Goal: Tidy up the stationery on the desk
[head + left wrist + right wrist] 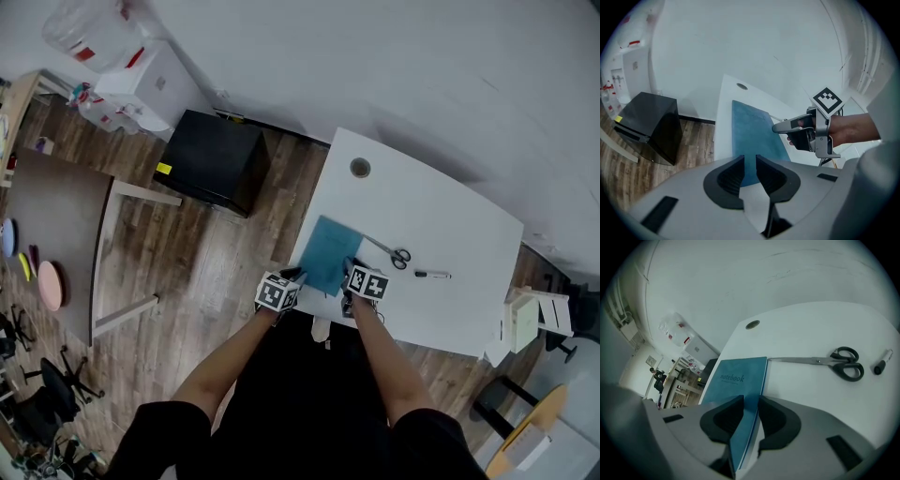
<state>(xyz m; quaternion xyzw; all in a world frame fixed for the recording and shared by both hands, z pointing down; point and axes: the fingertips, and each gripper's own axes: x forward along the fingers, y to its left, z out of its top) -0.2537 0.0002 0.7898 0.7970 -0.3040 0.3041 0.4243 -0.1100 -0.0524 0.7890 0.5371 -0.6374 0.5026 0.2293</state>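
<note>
One notebook (736,379) in right hand-held gripper (750,400)

- Black cabinet (211,159): stands on the wooden floor (225,272), ahead and to the left of the fingers of the left gripper (298,275).
- White box unit (150,82): farther out on the same side, against the wall (394,66). A clear plastic bag (94,33) sits beside it.
- Grey-brown table (56,216): well to the left of those fingers. A pink disc (50,285) lies on it.
- Black office chairs (52,384): behind and far left.
- Small white furniture unit (530,319): well to the right of the fingers of the right gripper (349,272).
- Round wooden tabletop (534,422): behind and to the right of them.
</note>
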